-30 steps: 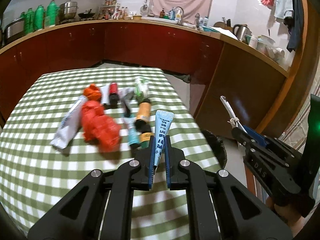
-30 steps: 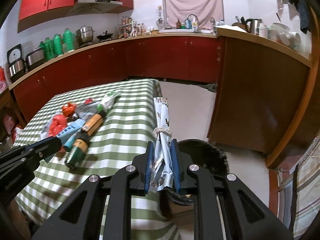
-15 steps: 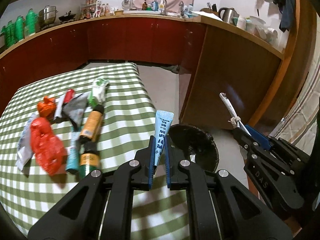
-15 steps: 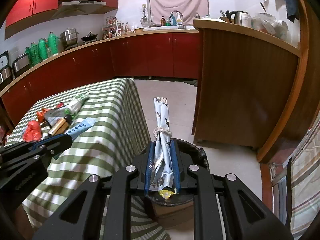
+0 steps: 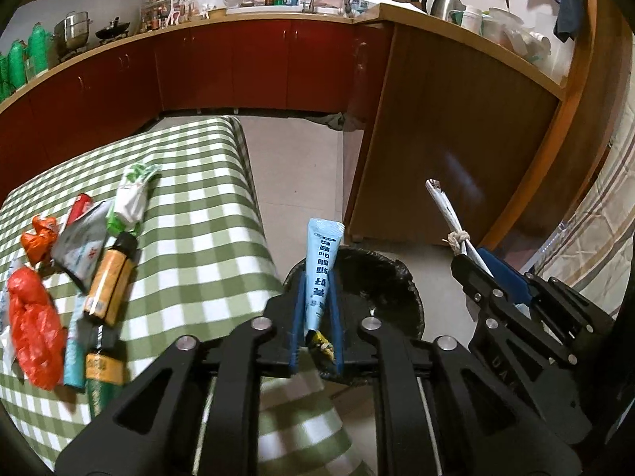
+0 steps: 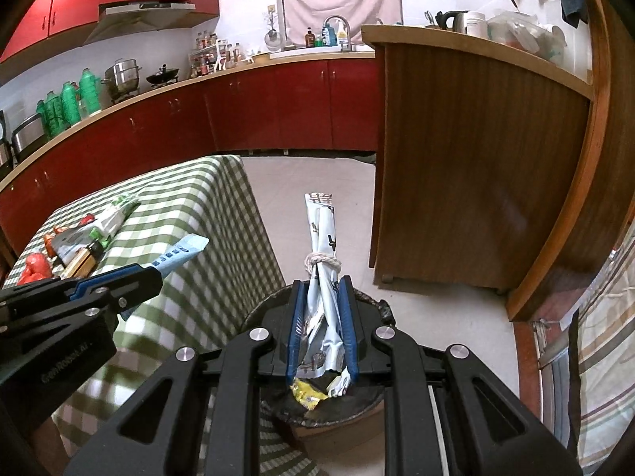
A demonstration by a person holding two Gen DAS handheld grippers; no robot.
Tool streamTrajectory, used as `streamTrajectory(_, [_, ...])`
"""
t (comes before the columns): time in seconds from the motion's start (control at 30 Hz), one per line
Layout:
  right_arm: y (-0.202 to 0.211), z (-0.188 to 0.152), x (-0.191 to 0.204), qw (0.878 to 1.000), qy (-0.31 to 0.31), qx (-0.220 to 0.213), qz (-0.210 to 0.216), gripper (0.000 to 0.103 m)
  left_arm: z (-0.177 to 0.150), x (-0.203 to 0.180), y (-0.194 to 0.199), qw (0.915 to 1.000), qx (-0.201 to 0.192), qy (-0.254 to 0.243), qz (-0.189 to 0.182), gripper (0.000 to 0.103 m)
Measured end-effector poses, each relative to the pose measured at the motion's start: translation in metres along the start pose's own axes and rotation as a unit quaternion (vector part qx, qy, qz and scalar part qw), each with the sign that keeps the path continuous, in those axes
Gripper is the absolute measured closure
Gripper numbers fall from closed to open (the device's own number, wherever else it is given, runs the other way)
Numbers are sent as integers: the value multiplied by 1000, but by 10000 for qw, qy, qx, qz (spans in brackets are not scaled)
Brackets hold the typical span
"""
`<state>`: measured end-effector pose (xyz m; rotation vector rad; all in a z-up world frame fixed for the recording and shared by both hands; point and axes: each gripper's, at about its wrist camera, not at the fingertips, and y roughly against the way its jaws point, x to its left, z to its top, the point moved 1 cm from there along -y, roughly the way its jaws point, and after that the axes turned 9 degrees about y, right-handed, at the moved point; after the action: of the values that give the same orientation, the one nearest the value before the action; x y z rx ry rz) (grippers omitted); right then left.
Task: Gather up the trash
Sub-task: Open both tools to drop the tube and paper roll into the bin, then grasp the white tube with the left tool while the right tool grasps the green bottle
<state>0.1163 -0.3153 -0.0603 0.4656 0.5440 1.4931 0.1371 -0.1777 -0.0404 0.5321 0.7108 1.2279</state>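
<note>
My left gripper (image 5: 315, 277) is shut on a light blue tube (image 5: 322, 265) and hangs over the black-lined trash bin (image 5: 401, 285) beside the table. My right gripper (image 6: 322, 289) is shut on a knotted white and silver wrapper (image 6: 323, 246), also above the bin (image 6: 369, 301), where yellow scrap (image 6: 305, 392) lies inside. In the left wrist view the right gripper (image 5: 468, 261) shows at the right with its wrapper (image 5: 446, 214). In the right wrist view the left gripper (image 6: 154, 273) shows at the left with the tube (image 6: 182, 252).
On the green checked table (image 5: 206, 238) lie a red plastic bag (image 5: 33, 325), an orange bottle (image 5: 113, 277), a green bottle (image 5: 99, 377), a grey packet (image 5: 85, 242) and a green and white wrapper (image 5: 133, 194). A wooden counter end (image 6: 476, 174) stands right of the bin.
Both grippers have moved right, off the table, and now hang above the bin. Each still grips its piece of trash.
</note>
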Motion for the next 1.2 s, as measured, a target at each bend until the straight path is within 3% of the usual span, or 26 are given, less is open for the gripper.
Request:
streamTrajectory(0.07, [-4, 1, -2, 10000, -10, 7, -7, 82, 3, -1, -5, 10000, 20, 41, 4, 84])
streamTrajectory(0.17, [-11, 0, -6, 10000, -56, 54, -46, 76, 5, -2, -12, 9999, 76, 62, 20, 65])
streamTrajectory(0.33, [-10, -2, -13, 9997, -179, 75, -111, 69, 6, -2, -16, 9998, 113, 153, 18, 62])
streamTrajectory(0.8, [21, -7, 5, 9994, -236, -93, -234, 31, -11, 33, 24, 9989, -88, 405, 227, 49])
streamTrajectory(1.2, [42, 5, 71, 9992, 337, -154, -143, 19, -26, 107, 84, 9928, -370, 843, 767, 39])
